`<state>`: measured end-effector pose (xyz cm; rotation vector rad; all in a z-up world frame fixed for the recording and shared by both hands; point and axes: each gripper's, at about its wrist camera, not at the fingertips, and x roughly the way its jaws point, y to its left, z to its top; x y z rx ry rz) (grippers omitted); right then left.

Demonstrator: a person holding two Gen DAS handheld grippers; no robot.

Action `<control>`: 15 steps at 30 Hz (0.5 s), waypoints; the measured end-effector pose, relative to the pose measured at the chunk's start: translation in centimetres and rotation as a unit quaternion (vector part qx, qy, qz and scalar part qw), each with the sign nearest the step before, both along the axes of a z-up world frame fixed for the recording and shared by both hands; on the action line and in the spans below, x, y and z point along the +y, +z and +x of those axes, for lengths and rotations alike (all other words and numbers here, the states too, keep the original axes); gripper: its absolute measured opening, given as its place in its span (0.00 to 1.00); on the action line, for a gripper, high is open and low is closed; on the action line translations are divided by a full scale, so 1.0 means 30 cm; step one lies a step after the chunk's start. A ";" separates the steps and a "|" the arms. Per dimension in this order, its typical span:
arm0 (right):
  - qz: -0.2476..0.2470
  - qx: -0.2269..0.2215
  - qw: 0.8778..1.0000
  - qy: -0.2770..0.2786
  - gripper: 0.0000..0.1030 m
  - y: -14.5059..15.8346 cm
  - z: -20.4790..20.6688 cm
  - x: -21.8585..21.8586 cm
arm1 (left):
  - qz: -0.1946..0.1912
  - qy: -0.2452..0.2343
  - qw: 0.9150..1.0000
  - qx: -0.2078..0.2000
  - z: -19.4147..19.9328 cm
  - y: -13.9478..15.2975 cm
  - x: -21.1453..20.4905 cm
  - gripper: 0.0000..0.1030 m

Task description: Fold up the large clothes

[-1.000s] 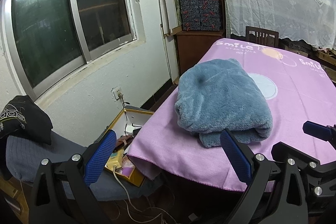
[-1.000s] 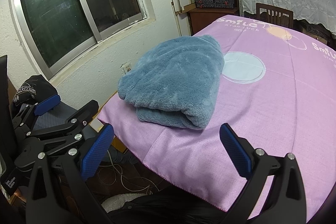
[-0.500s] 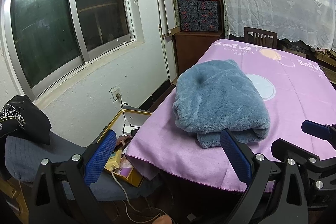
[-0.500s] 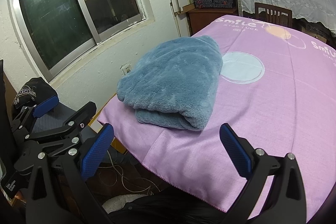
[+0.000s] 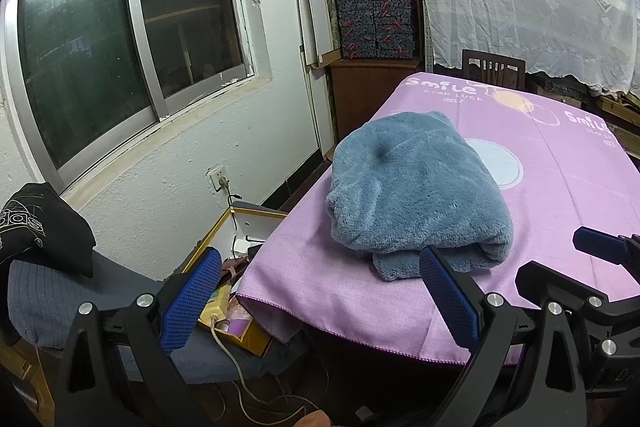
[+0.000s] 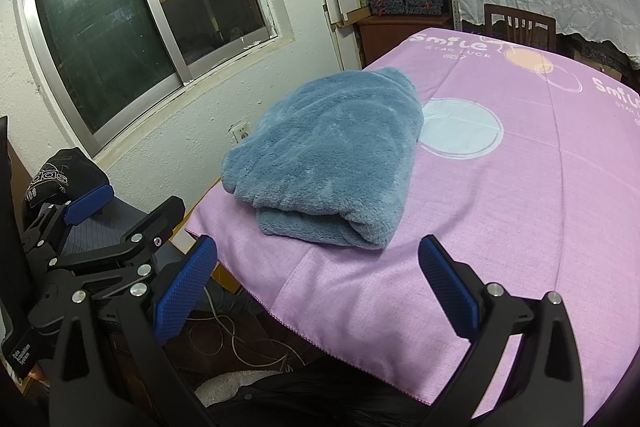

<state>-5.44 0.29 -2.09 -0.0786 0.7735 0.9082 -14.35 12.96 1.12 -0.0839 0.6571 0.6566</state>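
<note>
A blue fleece garment (image 5: 416, 187) lies folded in a thick bundle on the pink-clothed table (image 5: 560, 195), near its left corner; it also shows in the right wrist view (image 6: 332, 159). My left gripper (image 5: 320, 287) is open and empty, held off the table's near-left corner, short of the bundle. My right gripper (image 6: 316, 279) is open and empty over the table's near edge (image 6: 360, 307), in front of the bundle. Neither touches the garment.
A window and white wall (image 5: 180, 155) run along the left. Below the table's corner are an open box with cables (image 5: 224, 267), a grey cushion (image 5: 60, 295) and a black bag (image 5: 36, 227). A wooden chair (image 5: 494, 71) and a cabinet with boxes (image 5: 374, 23) stand behind.
Both grippers have drawn back slightly from the table; the folded garment looks a little farther away. It has not moved, and both grippers stay open.
</note>
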 end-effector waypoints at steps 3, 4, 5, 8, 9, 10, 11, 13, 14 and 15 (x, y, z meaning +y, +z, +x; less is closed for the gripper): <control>0.001 0.001 1.000 -0.001 0.95 0.000 0.003 -0.004 | 0.000 0.000 1.000 0.000 0.000 0.000 0.000 0.97; 0.001 0.002 1.000 -0.002 0.95 0.000 0.003 -0.004 | -0.001 0.000 1.000 0.000 0.001 -0.001 0.000 0.97; 0.001 0.002 1.000 -0.003 0.95 0.000 0.003 -0.004 | -0.001 0.000 1.000 0.000 0.001 -0.001 -0.001 0.97; 0.001 0.002 1.000 -0.002 0.95 0.000 0.004 -0.005 | -0.001 0.000 1.000 0.000 0.001 -0.001 -0.001 0.97; 0.001 0.002 1.000 -0.003 0.95 0.000 0.003 -0.005 | -0.001 0.000 1.000 0.001 0.001 -0.002 -0.002 0.97; 0.001 0.003 1.000 -0.002 0.95 0.000 0.004 -0.006 | -0.001 0.000 1.000 0.001 0.001 -0.002 -0.002 0.97; 0.001 0.003 1.000 -0.002 0.95 0.000 0.004 -0.006 | -0.001 0.000 1.000 0.001 0.001 -0.002 -0.002 0.97; 0.002 0.003 1.000 -0.003 0.95 0.000 0.004 -0.006 | -0.002 -0.001 1.000 0.001 0.001 -0.003 -0.003 0.97; 0.002 0.003 1.000 -0.004 0.95 0.000 0.006 -0.007 | -0.002 -0.002 1.000 0.001 0.001 -0.004 -0.002 0.97; 0.002 0.004 1.000 -0.004 0.95 0.000 0.005 -0.007 | -0.003 -0.002 1.000 0.001 0.003 -0.005 -0.001 0.97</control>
